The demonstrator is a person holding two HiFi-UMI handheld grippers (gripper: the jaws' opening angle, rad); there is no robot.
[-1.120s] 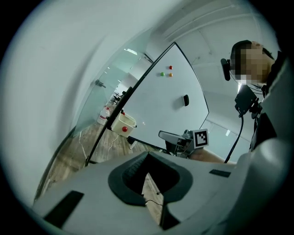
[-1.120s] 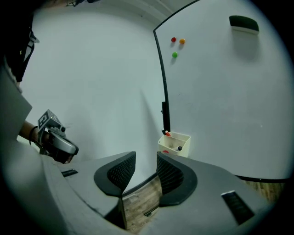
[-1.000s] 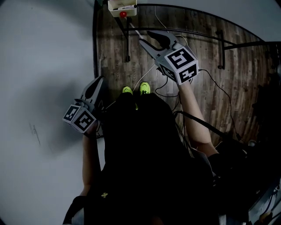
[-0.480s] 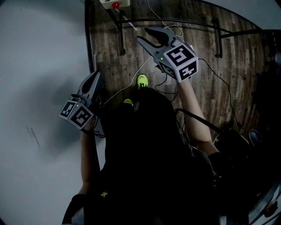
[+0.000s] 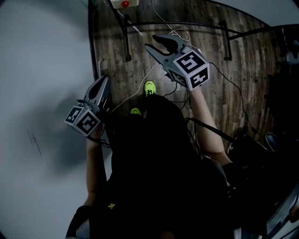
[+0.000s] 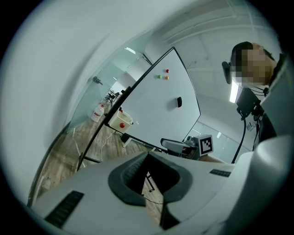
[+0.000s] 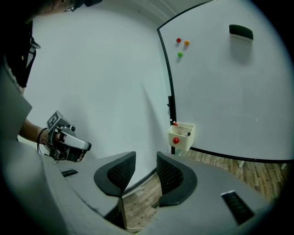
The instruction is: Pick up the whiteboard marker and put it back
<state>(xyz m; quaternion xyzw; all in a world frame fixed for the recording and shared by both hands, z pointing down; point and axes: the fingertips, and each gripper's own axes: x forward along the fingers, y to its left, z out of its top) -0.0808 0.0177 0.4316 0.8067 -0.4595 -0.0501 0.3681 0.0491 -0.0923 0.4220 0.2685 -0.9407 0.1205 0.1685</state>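
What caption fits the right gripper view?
Open, empty right gripper facing the whiteboard and its tray.

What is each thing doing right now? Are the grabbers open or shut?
Left gripper, open, empty.
Right gripper, open, empty.
Whiteboard, upright, looks clean.
Eraser, stuck on the whiteboard.
Magnets, stuck on the whiteboard.
Box, hanging on the whiteboard's frame, open on top.

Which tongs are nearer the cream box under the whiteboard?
Right. The right tongs point toward the cream box, a short way off; the left tongs sit farther back, beside the wall.
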